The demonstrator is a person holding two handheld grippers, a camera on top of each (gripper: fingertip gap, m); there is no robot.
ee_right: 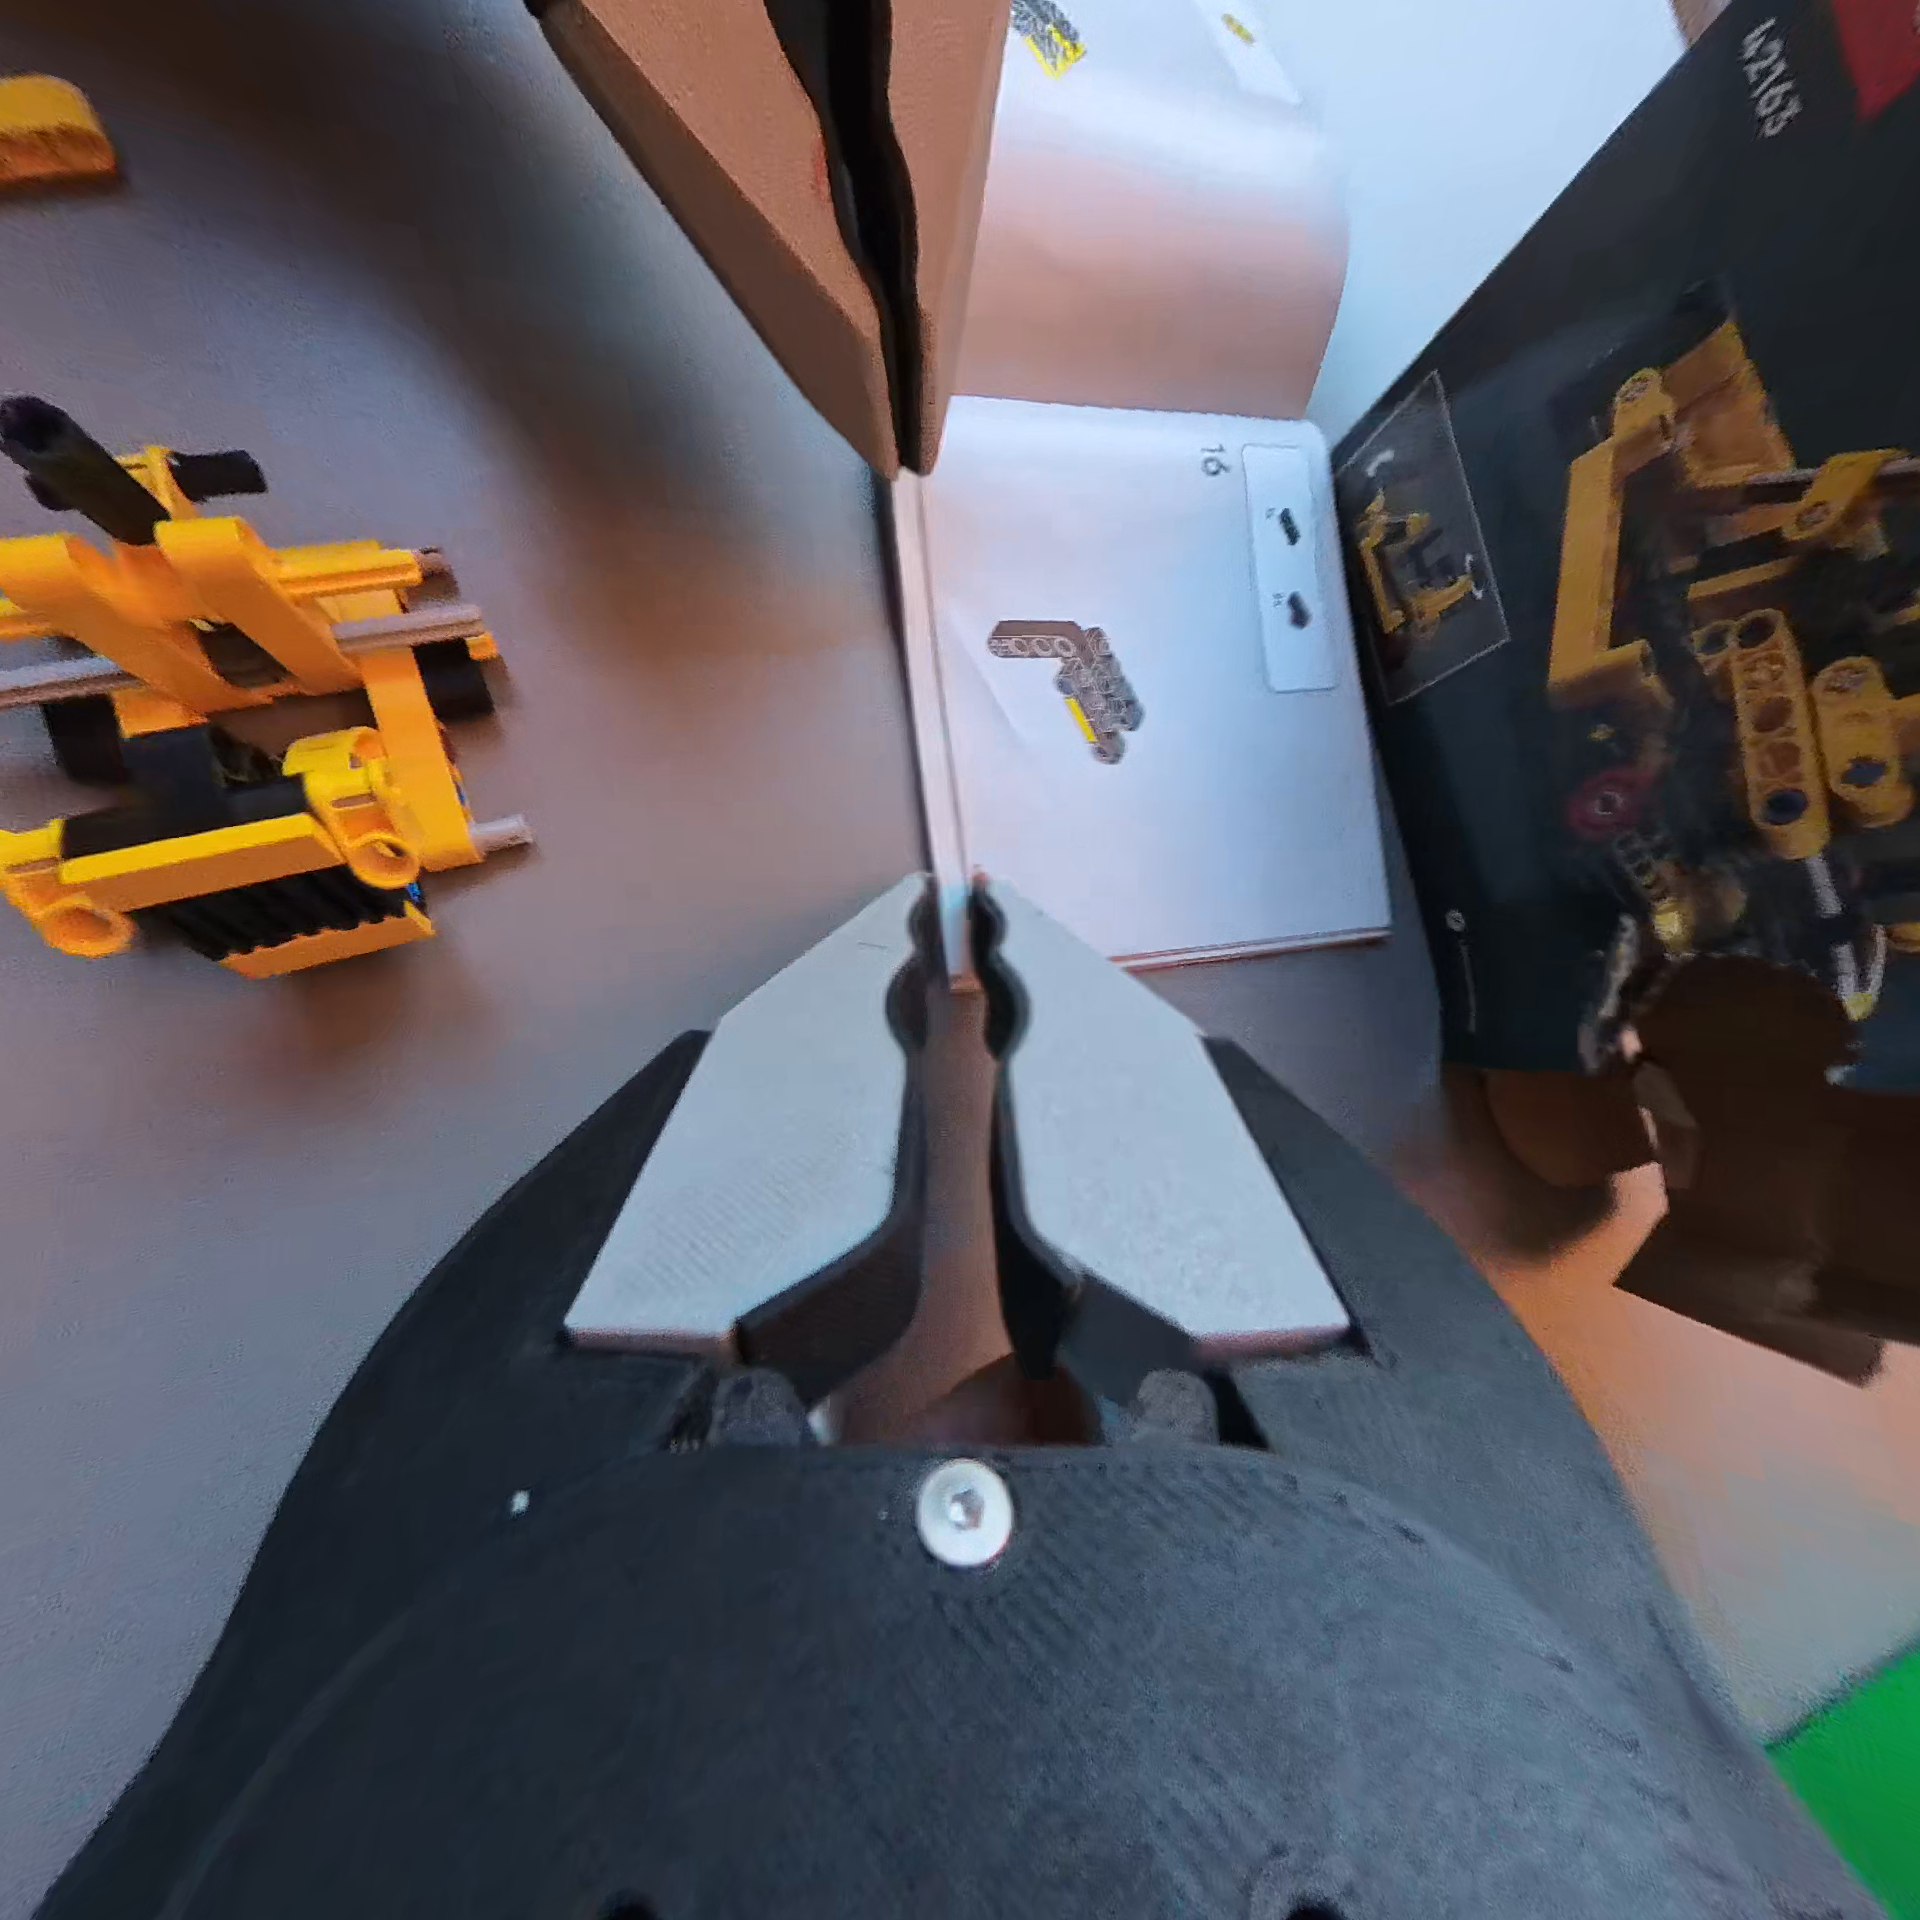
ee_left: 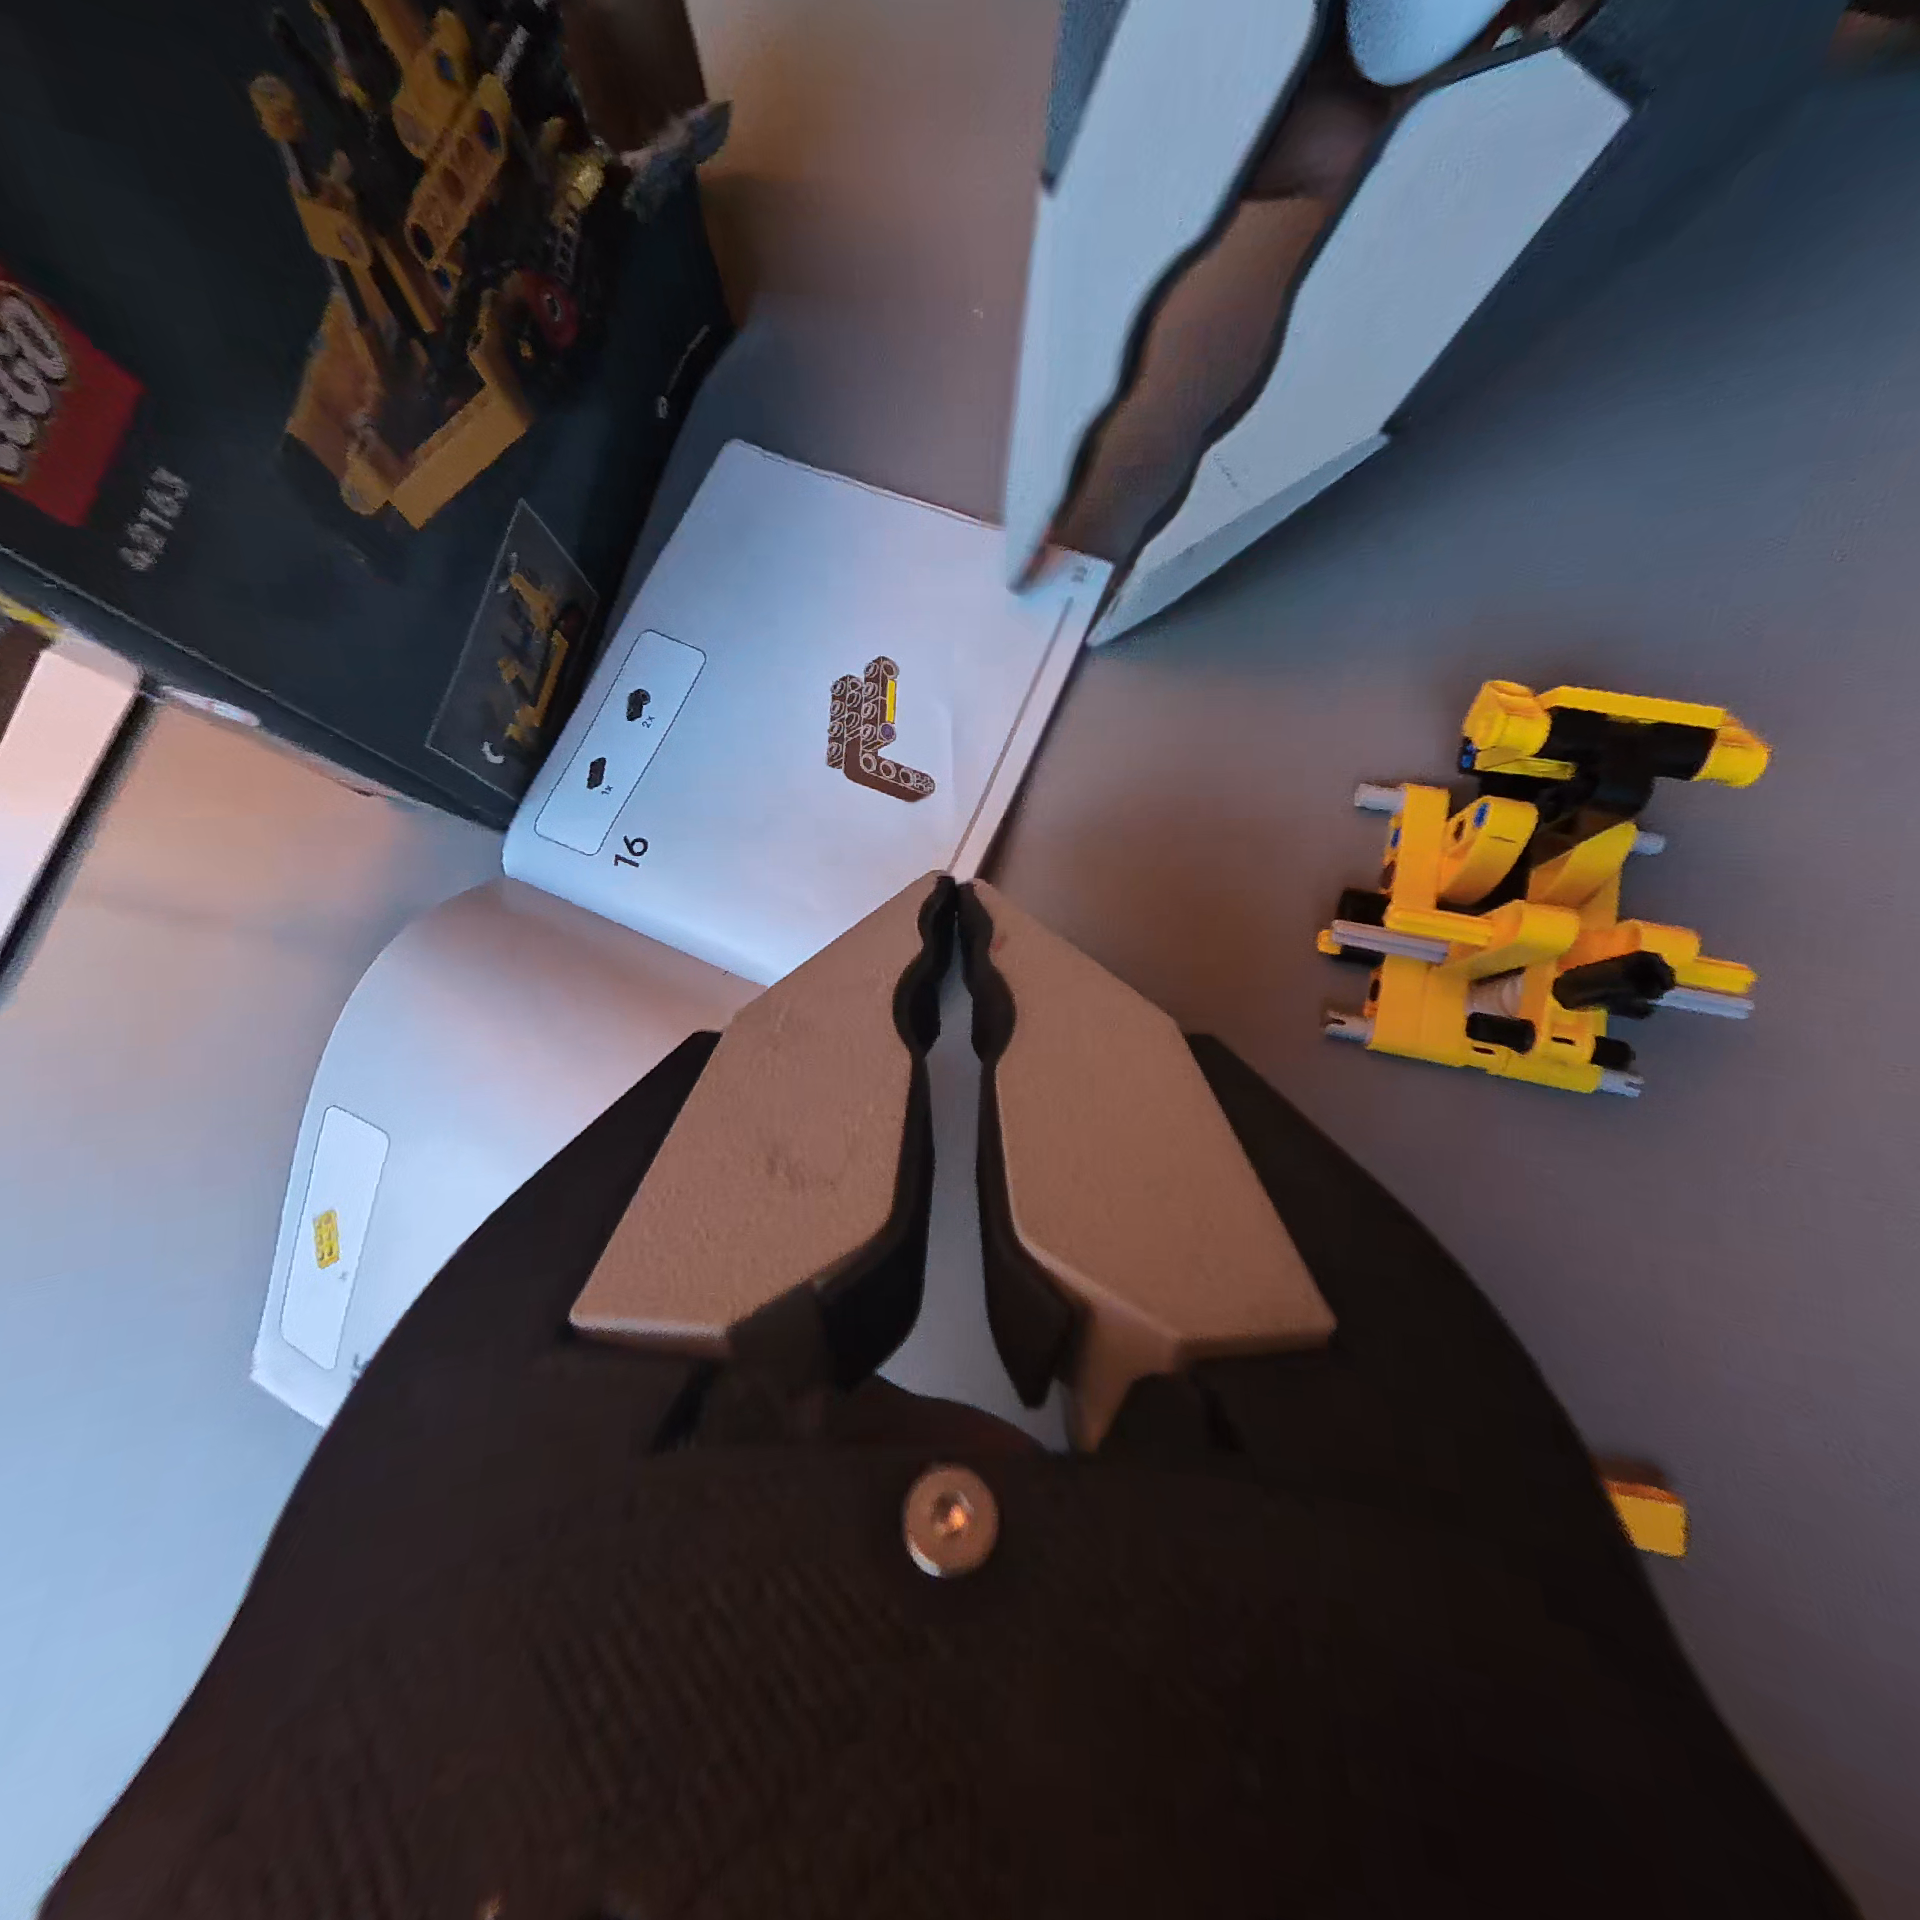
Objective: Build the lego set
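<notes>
An open instruction booklet (ee_left: 790, 582) lies on the grey table, and one page of it stands up on edge. My left gripper (ee_left: 951, 888) is shut on the near end of that page's edge. My right gripper (ee_right: 951, 894) is shut on the other end of the same edge (ee_right: 920, 675). The right gripper also shows in the left wrist view (ee_left: 1070, 592), and the left gripper in the right wrist view (ee_right: 904, 462). A half-built yellow and black lego model (ee_left: 1527, 894) lies on the table beside the booklet, clear of both grippers. It also shows in the right wrist view (ee_right: 229, 717).
The dark lego set box (ee_left: 312, 416) lies against the booklet's far side and also shows in the right wrist view (ee_right: 1683, 675). A loose yellow piece (ee_left: 1647, 1512) lies near my left gripper's body; it appears in the right wrist view too (ee_right: 52, 135). A green surface (ee_right: 1860, 1766) shows at the table's edge. Tip to tip, the grippers are about 7 cm apart.
</notes>
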